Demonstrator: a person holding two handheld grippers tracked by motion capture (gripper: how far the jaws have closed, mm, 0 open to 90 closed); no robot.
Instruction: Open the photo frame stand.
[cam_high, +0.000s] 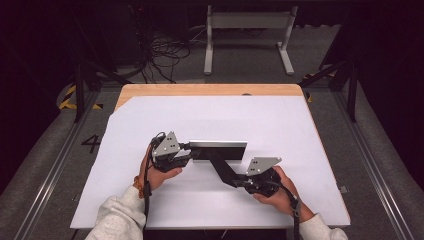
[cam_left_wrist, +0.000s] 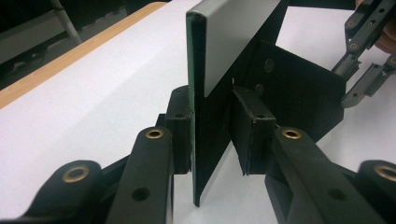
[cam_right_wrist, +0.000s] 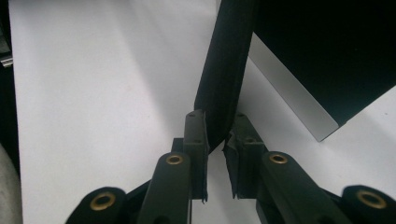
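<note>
A white sheet (cam_high: 210, 125) is covering most of the wooden table (cam_high: 200, 89). Near the middle of this sheet a dark folded panel (cam_high: 218, 150) with a silver edge is standing, and a black flap (cam_high: 223, 169) is reaching from it toward the person. The left gripper (cam_high: 189, 153) is sitting at the left end of the panel; its jaws are straddling the panel's edge, one pad (cam_left_wrist: 182, 133) touching, the other pad (cam_left_wrist: 250, 130) a little apart. The right gripper (cam_high: 236, 181) is at the flap's near end, its jaws gripping the flap tip (cam_right_wrist: 224, 88).
</note>
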